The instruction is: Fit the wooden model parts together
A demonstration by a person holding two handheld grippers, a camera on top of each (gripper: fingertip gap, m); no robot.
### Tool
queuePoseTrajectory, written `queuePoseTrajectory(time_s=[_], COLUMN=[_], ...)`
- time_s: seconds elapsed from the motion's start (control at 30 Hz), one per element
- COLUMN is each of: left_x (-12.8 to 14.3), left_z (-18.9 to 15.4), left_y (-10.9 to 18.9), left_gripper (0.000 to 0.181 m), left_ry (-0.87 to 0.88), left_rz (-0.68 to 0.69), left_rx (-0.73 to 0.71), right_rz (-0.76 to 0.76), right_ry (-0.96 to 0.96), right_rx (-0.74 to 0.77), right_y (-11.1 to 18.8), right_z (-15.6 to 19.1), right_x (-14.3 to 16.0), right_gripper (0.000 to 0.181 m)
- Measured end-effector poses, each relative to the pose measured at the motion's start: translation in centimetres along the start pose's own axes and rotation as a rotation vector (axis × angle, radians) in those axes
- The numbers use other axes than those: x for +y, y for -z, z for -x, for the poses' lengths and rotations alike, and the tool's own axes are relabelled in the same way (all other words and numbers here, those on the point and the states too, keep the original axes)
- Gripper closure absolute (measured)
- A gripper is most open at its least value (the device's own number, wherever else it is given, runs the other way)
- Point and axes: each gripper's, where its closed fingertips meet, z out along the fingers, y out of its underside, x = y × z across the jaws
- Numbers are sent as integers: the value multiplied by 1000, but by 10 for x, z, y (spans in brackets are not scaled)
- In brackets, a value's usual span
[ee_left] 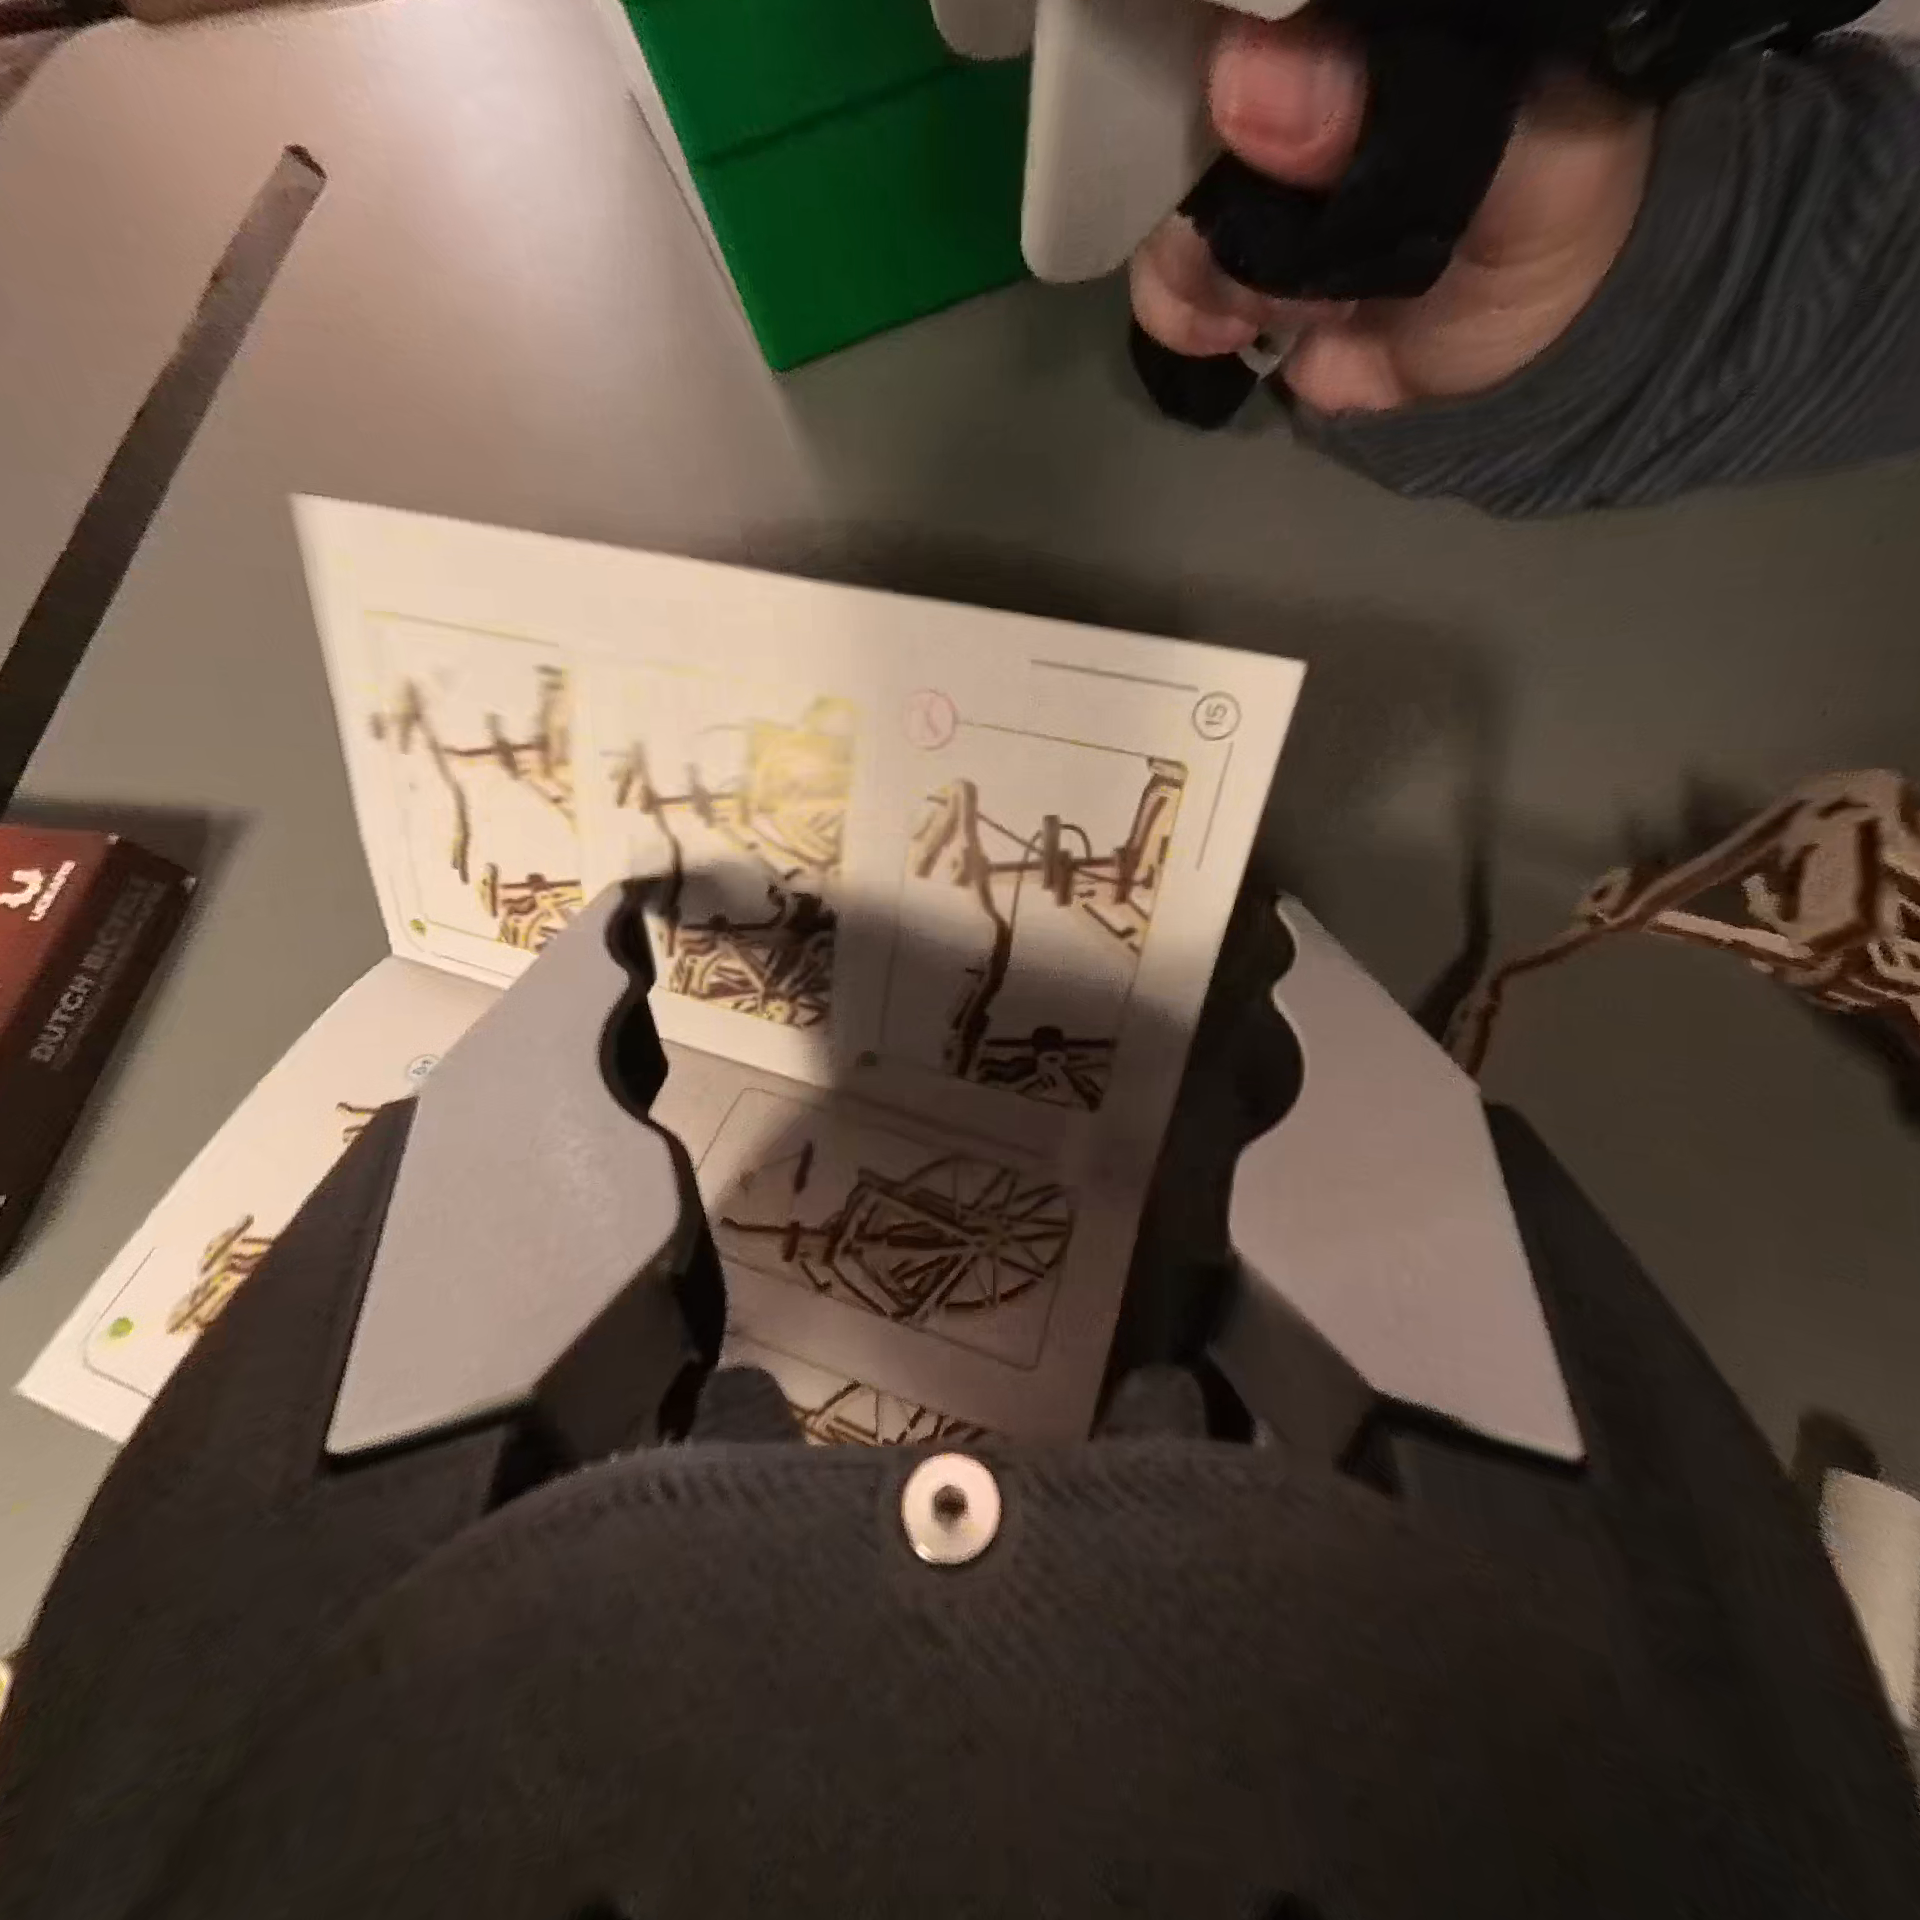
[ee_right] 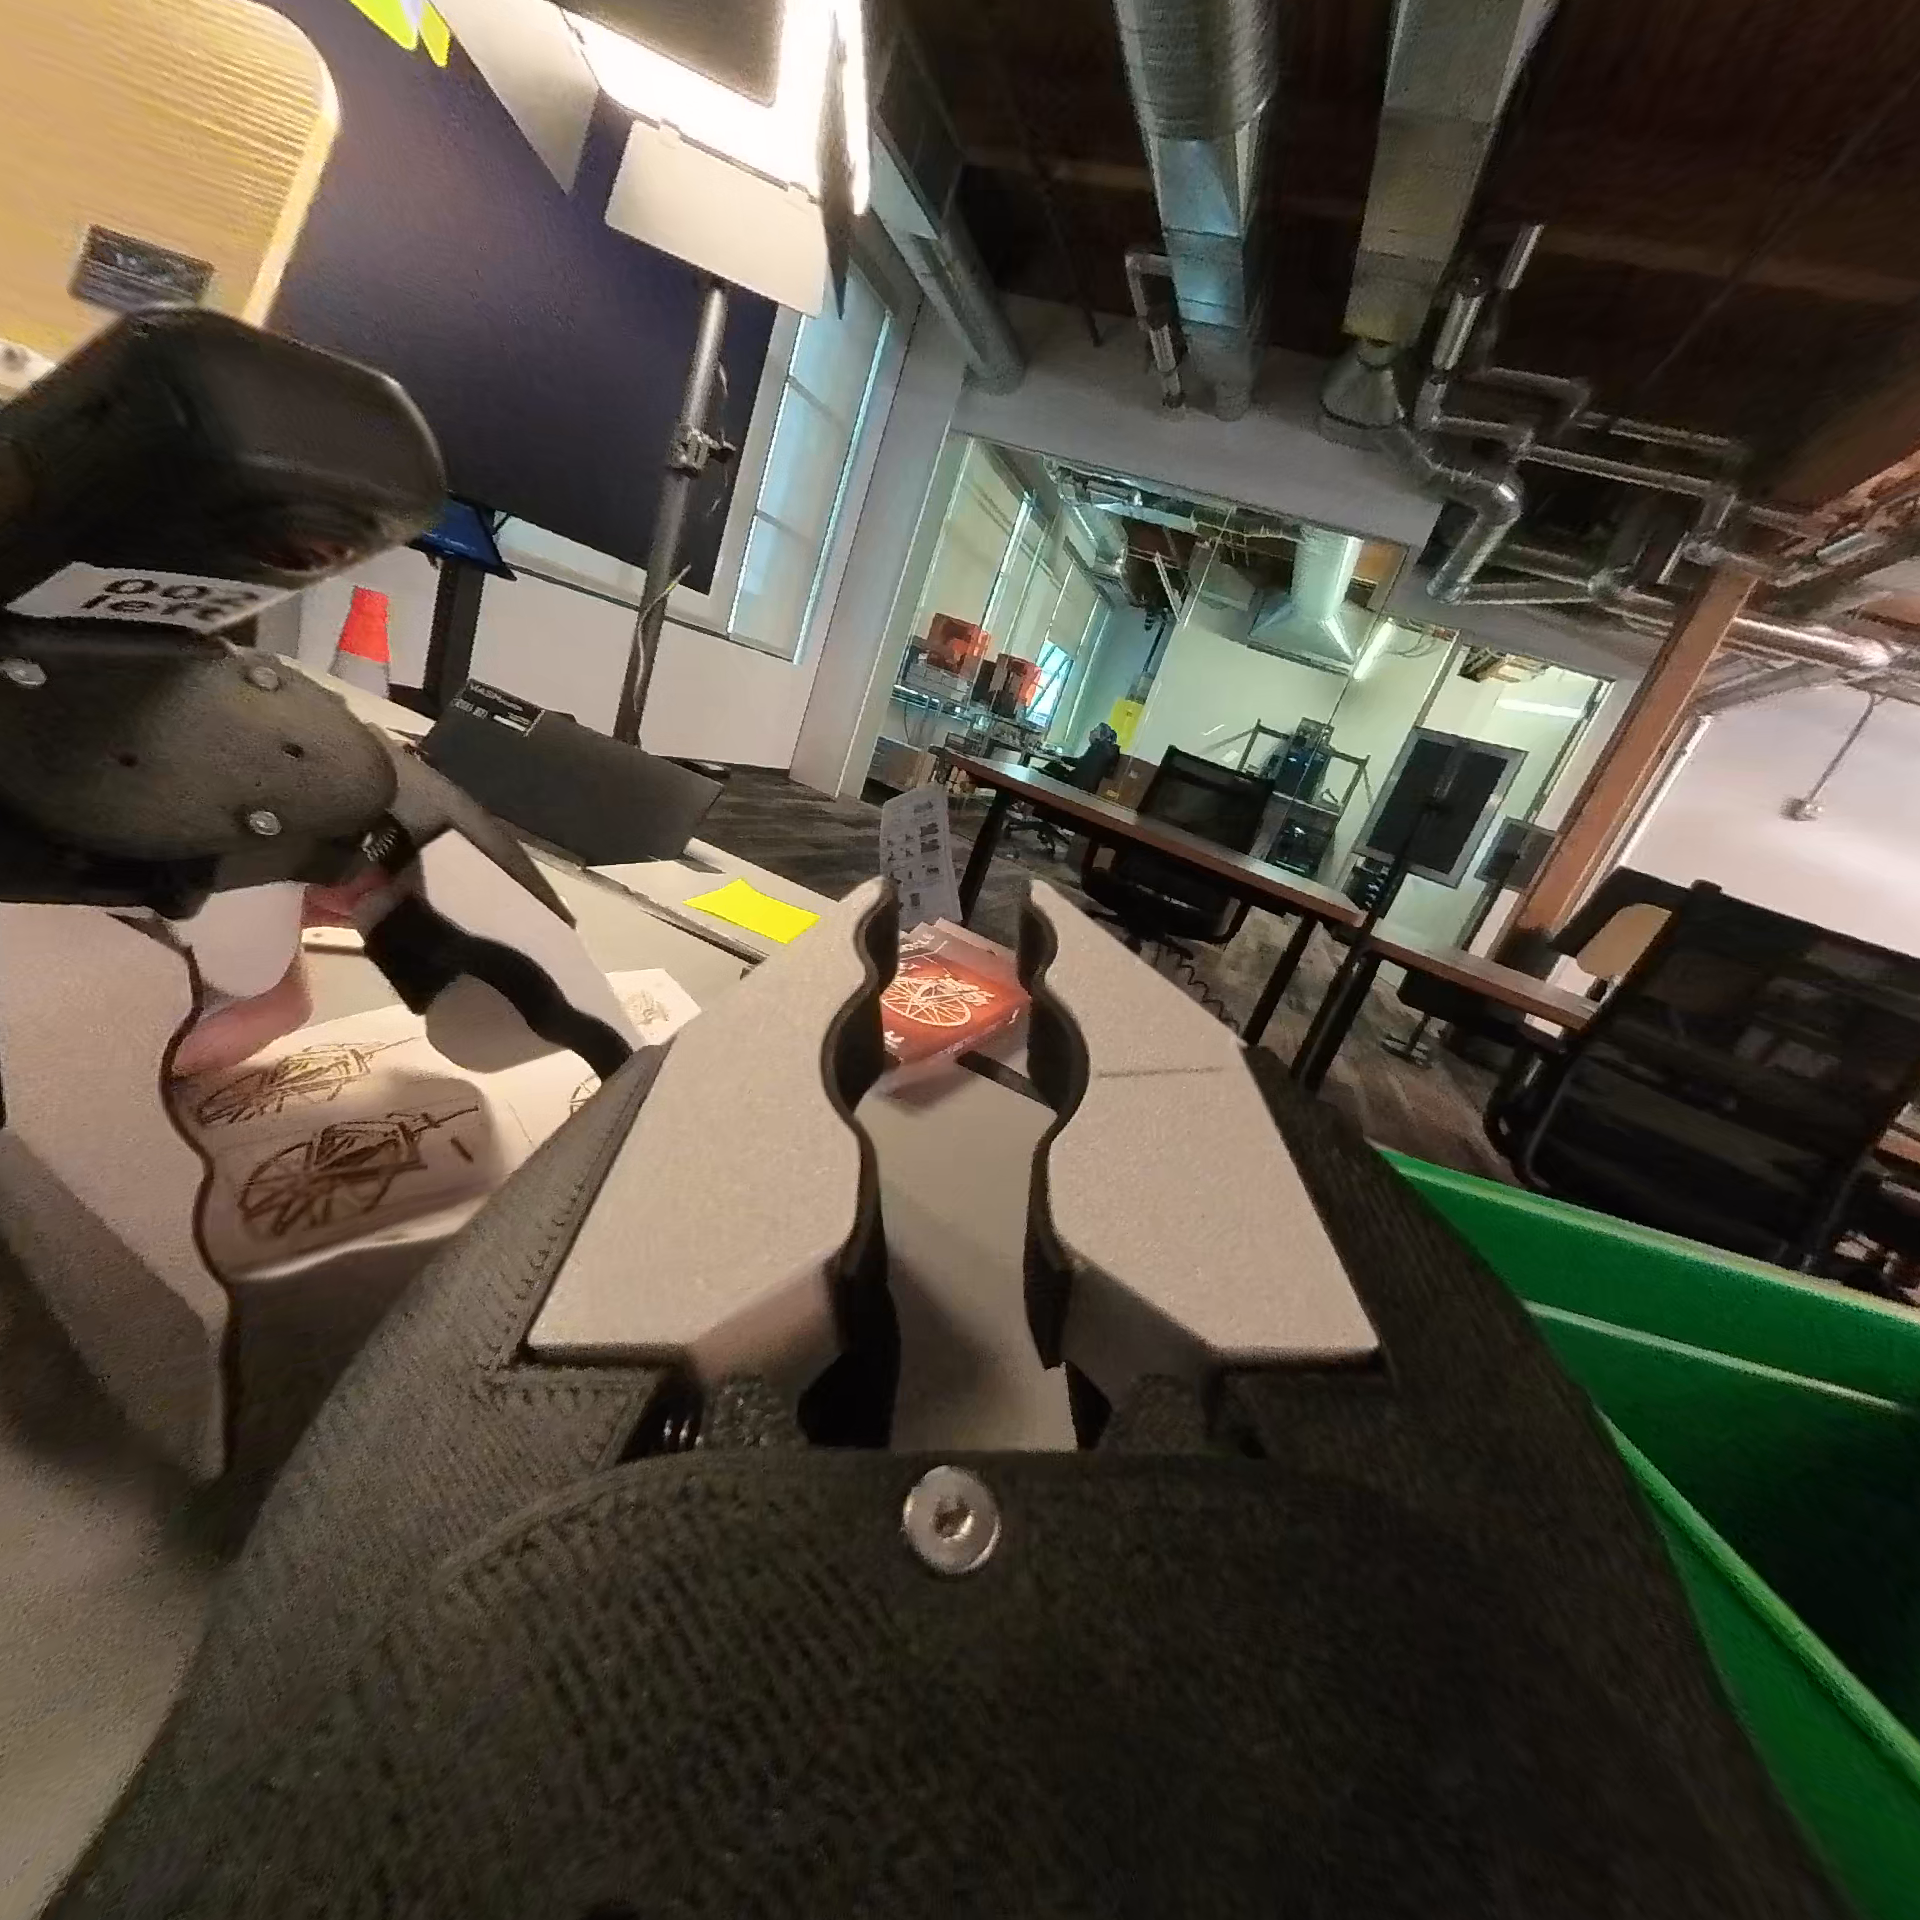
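Note:
My left gripper (ee_left: 954, 904) is open wide and hangs low over an open instruction booklet (ee_left: 790, 790) with drawings of a wooden bicycle model. One page of the booklet stands raised between the fingers; neither finger clearly pinches it. A part-built wooden model (ee_left: 1766, 904), pale wood with brown edges, lies on the table at the right edge, partly cut off. My right gripper (ee_right: 958, 914) is raised and points out across the room; its jaws stand a narrow gap apart with nothing between them. The left gripper (ee_right: 597, 987) and the booklet (ee_right: 343, 1143) also show in the right wrist view.
A green box (ee_left: 862, 177) stands at the back, also close at the right (ee_right: 1714, 1455). A dark red box (ee_left: 73, 987) lies at the left edge of the grey table (ee_left: 520, 343), near a dark bar (ee_left: 156, 447). A gloved hand (ee_left: 1351, 208) holds the right gripper's handle. Across from one pair of fingers to the other is roughly 12 cm. My left tips are roughly 25 cm from the dark bar (ee_left: 156, 447).

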Motion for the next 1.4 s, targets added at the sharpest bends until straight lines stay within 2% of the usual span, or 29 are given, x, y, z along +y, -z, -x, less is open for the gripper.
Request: queuePoseTrajectory(time_s=[0.17, 0.27, 0.37, 0.6, 0.83, 1.07, 1.23, 1.4], left_x=[3, 2, 1, -3, -3, -8, -13, -17], left_z=[-3, 3, 9, 15, 17, 21, 28, 22], left_y=[-3, -5, -5, -1, 1, 10, 18, 21], left_gripper=[65, 76, 90, 134, 172, 180, 181, 171], left_ry=[-16, 8, 64, 154, 245, 454, 588, 573], left_rz=[29, 28, 17, -26, -32, -117, -191, -215], left_rx=[25, 9, 18, 40, 85, 201, 277, 326], right_rz=[11, 8, 18, 48, 121, 245, 235, 234], right_ry=[-12, -14, 8, 65, 165, 434, 450, 362], right_rx=[7, 19, 21, 4, -116, -370, -408, -423], right_y=[-2, -1, -1, 6, 13, 28, 20, 3], right_z=[-3, -5, -4, 3, 26, 61, 71, 62], right_x=[3, 3, 3, 4, 12, 42, 49, 57], right_gripper=[162, 162, 162, 162, 162, 159, 152, 149])
